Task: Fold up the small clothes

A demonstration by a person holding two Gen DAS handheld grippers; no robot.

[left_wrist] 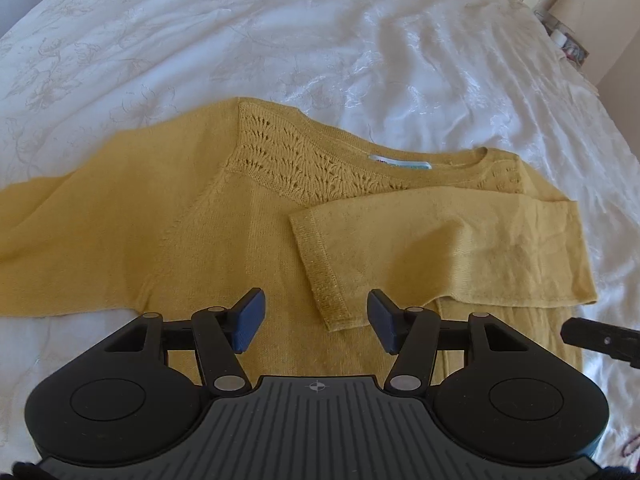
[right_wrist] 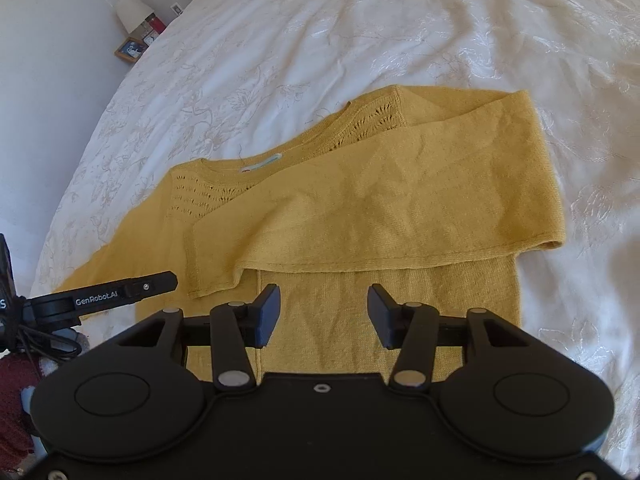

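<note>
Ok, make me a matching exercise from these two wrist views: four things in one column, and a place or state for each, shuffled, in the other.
Things:
1. right sleeve
2. left sleeve
3. neck label
4. lamp

Places or states:
A. spread out flat on the white bedspread
B. folded across the front of the yellow sweater
C. off the bed, by the wall
D. inside the collar

Pairs: 1-B, 2-A, 3-D, 4-C

Both wrist views steeply down, sharing sweater (left_wrist: 224,240).
</note>
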